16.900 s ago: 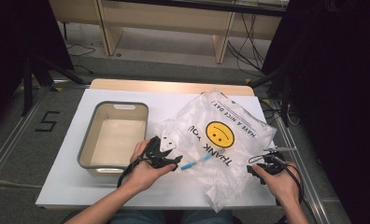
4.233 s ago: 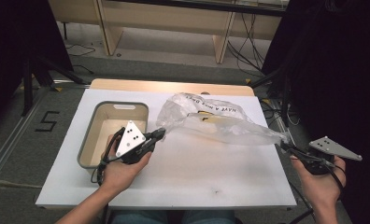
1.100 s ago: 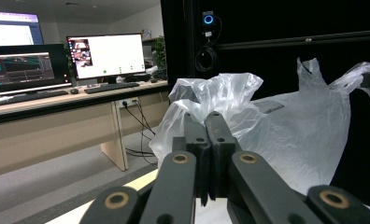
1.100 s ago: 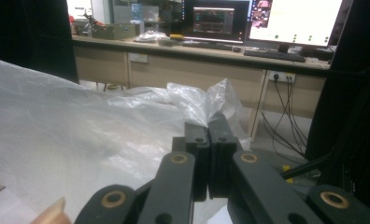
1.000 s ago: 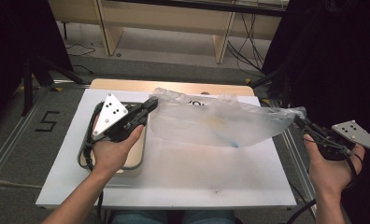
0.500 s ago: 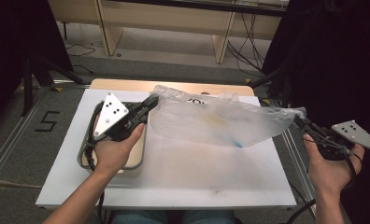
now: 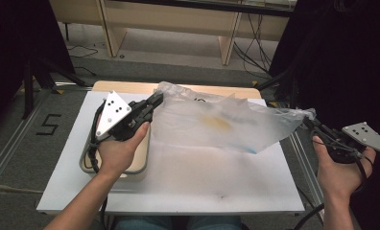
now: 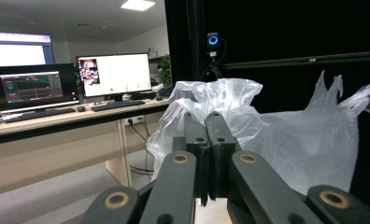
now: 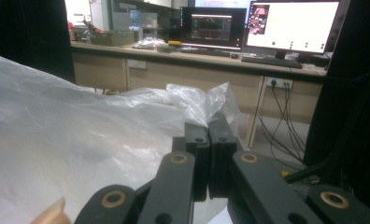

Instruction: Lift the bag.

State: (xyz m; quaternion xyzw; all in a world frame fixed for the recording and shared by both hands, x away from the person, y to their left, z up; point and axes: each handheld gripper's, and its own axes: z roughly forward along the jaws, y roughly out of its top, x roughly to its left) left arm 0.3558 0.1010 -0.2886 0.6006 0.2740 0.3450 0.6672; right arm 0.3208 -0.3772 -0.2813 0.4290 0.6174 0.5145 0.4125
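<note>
high view: bag (image 7: 226, 125) hung stretched above the table (image 7: 193, 182), held up between the two grippers. left gripper (image 7: 155, 100) was clenched on the bag's left edge, over the tub (image 7: 139, 168). right gripper (image 7: 309, 120) was clenched on the bag's right corner, past the table's right edge. left gripper view: jaws pressed together, plastic bunched at the tips. right gripper view: jaws likewise together on crumpled plastic.

High view looks down — gripper views level, sharing the bag (image 7: 226, 125).
</note>
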